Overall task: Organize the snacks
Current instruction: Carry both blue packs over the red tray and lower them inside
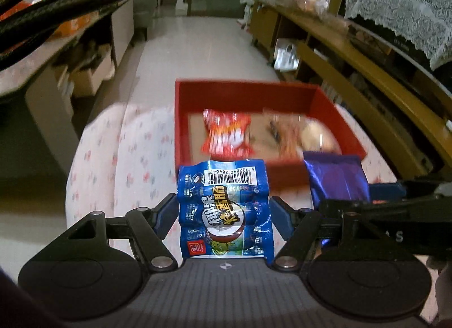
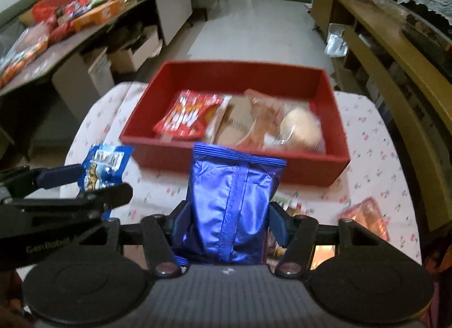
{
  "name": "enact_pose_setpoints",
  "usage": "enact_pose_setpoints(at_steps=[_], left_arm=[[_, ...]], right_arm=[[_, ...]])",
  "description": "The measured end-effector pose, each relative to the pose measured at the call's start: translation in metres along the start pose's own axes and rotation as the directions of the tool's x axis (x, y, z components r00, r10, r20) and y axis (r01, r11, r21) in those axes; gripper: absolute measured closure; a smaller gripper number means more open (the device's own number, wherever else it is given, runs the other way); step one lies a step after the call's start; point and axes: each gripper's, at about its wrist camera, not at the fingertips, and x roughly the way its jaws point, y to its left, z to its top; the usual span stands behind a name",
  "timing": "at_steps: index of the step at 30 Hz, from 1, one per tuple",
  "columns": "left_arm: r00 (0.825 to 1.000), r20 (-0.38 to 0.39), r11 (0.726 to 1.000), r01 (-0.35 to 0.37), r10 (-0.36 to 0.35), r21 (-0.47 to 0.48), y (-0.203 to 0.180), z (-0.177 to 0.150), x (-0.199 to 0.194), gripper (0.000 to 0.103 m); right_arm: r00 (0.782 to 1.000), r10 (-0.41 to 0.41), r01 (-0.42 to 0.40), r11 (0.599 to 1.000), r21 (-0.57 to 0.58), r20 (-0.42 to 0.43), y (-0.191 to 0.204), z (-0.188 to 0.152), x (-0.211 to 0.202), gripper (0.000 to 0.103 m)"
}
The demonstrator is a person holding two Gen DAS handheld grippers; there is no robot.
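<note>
My left gripper is shut on a blue snack packet with a barcode, held upright above the floral table. My right gripper is shut on a shiny purple packet, also upright. Both hang just in front of a red box that holds a red packet and a clear-wrapped bun. In the left wrist view the red box lies ahead and the purple packet shows at the right. The right wrist view has the blue packet at its left.
The floral tablecloth carries more snacks near my right gripper, among them an orange-pink packet. A side table piled with snacks stands at the left. Wooden shelving runs along the right. Tiled floor lies beyond the box.
</note>
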Motion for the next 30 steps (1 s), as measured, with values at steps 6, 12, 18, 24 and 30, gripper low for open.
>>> enact_pose_setpoints(at_steps=[6, 12, 18, 24, 30], left_arm=[[1.0, 0.03, 1.0, 0.003, -0.003, -0.001, -0.002, 0.034, 0.025, 0.027], [0.999, 0.048, 1.0, -0.013, 0.013, 0.004, -0.007, 0.062, 0.052, 0.028], [0.998, 0.048, 0.999, -0.03, 0.029, 0.014, -0.009, 0.074, 0.085, 0.027], [0.998, 0.025, 0.999, -0.054, 0.054, -0.001, -0.006, 0.079, 0.114, 0.027], [0.998, -0.008, 0.998, -0.066, 0.066, -0.01, -0.002, 0.077, 0.131, 0.027]], right_arm=[[0.999, -0.024, 0.022, 0.998, 0.055, 0.042, -0.015, 0.036, 0.012, 0.028], [0.997, -0.052, 0.046, 0.995, 0.087, 0.064, -0.028, 0.066, 0.036, 0.028], [0.996, -0.073, 0.068, 0.993, 0.093, 0.056, -0.042, 0.081, 0.067, 0.028], [0.997, -0.075, 0.071, 0.992, 0.102, 0.037, -0.049, 0.091, 0.1, 0.028], [0.996, -0.087, 0.084, 0.992, 0.091, 0.036, -0.049, 0.09, 0.118, 0.028]])
